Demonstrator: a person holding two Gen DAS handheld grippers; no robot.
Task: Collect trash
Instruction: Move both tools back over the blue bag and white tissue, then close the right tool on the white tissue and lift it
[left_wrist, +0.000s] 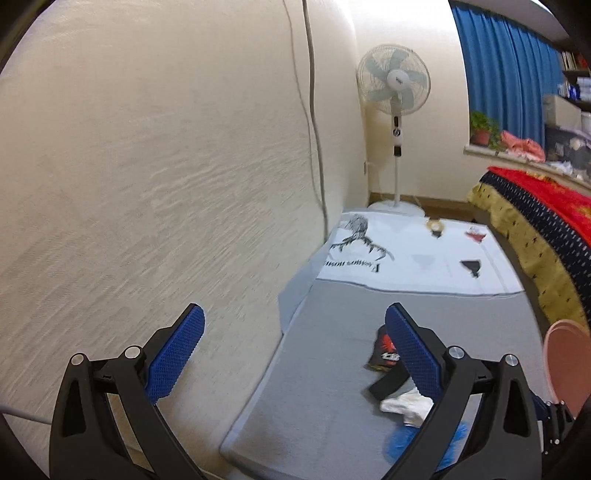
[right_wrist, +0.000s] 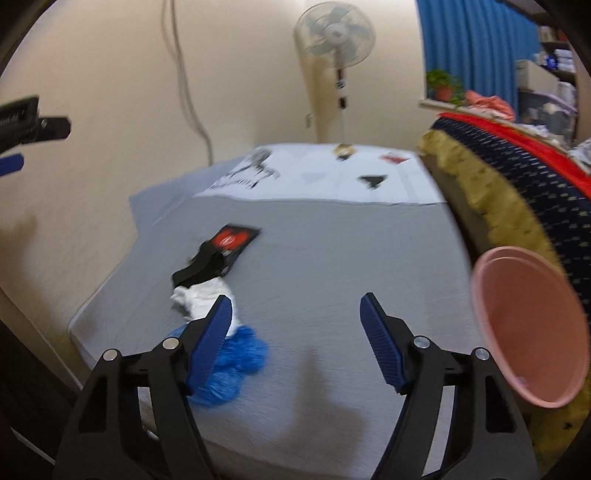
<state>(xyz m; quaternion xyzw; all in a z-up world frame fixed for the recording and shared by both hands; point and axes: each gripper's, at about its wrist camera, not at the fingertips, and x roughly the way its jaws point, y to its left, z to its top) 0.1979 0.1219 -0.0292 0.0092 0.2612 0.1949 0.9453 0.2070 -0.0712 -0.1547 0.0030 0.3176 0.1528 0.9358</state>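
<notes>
A small heap of trash lies on the grey mat (right_wrist: 332, 258): a black and red wrapper (right_wrist: 234, 238), a black strip (right_wrist: 201, 267), a crumpled white tissue (right_wrist: 195, 299) and a crumpled blue piece (right_wrist: 236, 354). My right gripper (right_wrist: 295, 301) hangs open just right of the heap, with nothing between its fingers; its left finger overlaps the tissue in view. A pink bin (right_wrist: 528, 332) stands at the right. My left gripper (left_wrist: 295, 314) is open and empty near the wall; its right finger covers part of the wrapper (left_wrist: 386, 350) and the tissue (left_wrist: 406, 404).
Farther off, a white printed sheet (right_wrist: 314, 177) carries a gold scrap (right_wrist: 344, 150), a red and white scrap (right_wrist: 394, 158) and a black scrap (right_wrist: 373, 181). A standing fan (right_wrist: 334, 37) is at the back. A bed with a red, navy and yellow cover (right_wrist: 517, 184) borders the right; the wall (left_wrist: 147, 184) borders the left.
</notes>
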